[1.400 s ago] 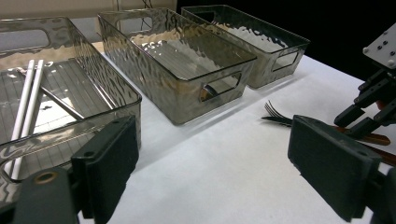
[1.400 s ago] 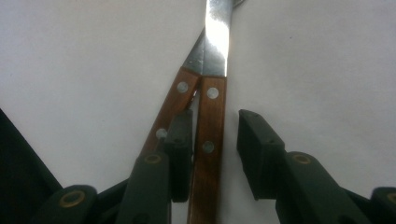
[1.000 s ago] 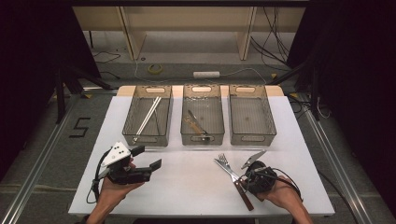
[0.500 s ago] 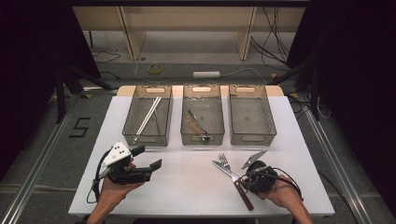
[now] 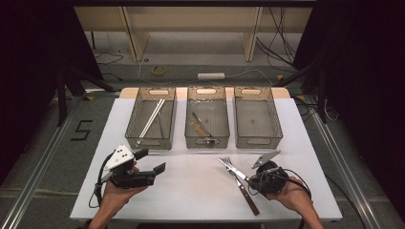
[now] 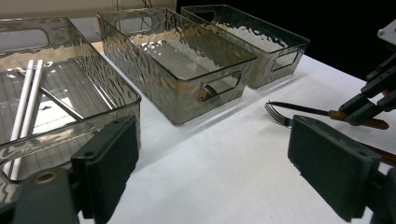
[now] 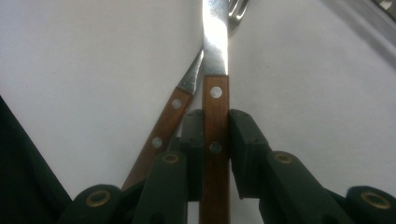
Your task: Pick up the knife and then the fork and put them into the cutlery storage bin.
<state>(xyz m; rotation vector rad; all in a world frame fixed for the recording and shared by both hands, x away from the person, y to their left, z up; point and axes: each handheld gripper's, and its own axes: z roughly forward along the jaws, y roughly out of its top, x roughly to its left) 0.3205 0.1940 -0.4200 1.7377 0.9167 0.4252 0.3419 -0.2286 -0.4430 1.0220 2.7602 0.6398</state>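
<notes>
My right gripper is at the front right of the white table, shut on the wooden handle of a fork. In the right gripper view the pads squeeze the riveted handle of the fork from both sides, tines pointing away. A wooden-handled knife lies on the table crossing under the fork; its handle runs just left of my jaws. My left gripper is at the front left, open, with nothing between its jaws. In its view the fork is in the right gripper.
Three clear smoky bins stand in a row at the back. The left bin holds white sticks, the middle bin holds a utensil, and the right bin looks bare. The table's front edge runs just below both hands.
</notes>
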